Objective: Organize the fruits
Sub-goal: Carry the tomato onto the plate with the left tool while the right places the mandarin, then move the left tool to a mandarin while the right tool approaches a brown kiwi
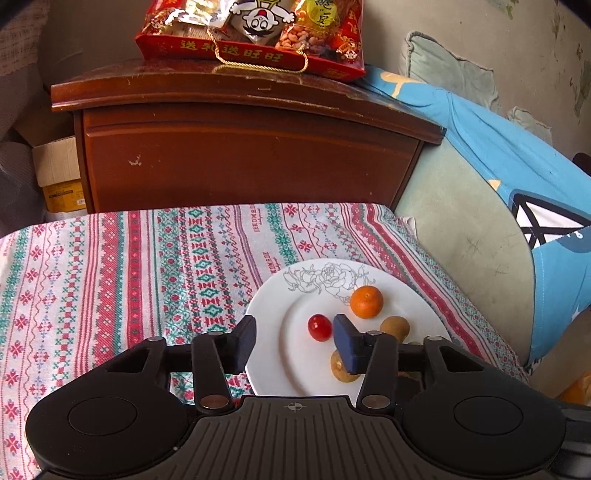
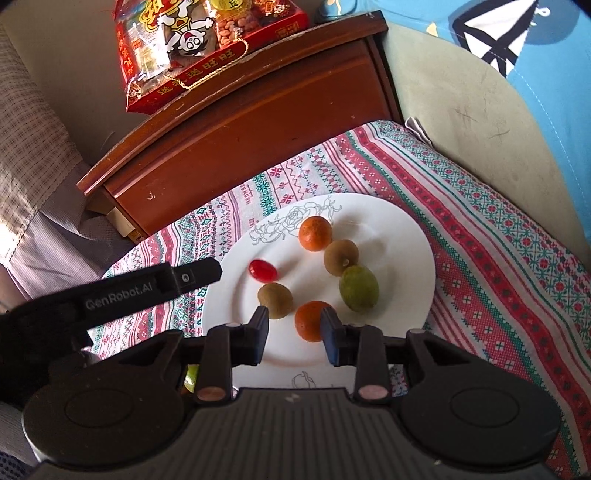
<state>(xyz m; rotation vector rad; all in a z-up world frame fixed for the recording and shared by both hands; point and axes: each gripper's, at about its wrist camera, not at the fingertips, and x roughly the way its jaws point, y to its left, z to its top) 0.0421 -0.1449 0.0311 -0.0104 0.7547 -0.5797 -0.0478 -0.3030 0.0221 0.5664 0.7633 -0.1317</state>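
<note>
A white plate (image 2: pixel 388 229) with a rose drawing sits on the patterned cloth and also shows in the left wrist view (image 1: pixel 269 314). On it lie a red cherry tomato (image 2: pixel 263 268), two small oranges (image 2: pixel 314 233) (image 2: pixel 309 320), two brown fruits (image 2: pixel 340 257) (image 2: pixel 275 300) and a green fruit (image 2: pixel 359 288). My left gripper (image 1: pixel 293 341) is open above the plate's left side, with the tomato (image 1: pixel 320 327) just ahead between its fingers. My right gripper (image 2: pixel 294 335) is open and empty over the plate's near edge, its right finger in front of the near orange.
The patterned cloth (image 1: pixel 110 280) covers the table. A brown wooden cabinet (image 1: pixel 240 158) stands behind it with a red snack bag (image 1: pixel 255 33) on top. A green cushion and blue fabric (image 1: pixel 517 155) lie to the right. The left gripper's body (image 2: pixel 140 291) shows left of the plate.
</note>
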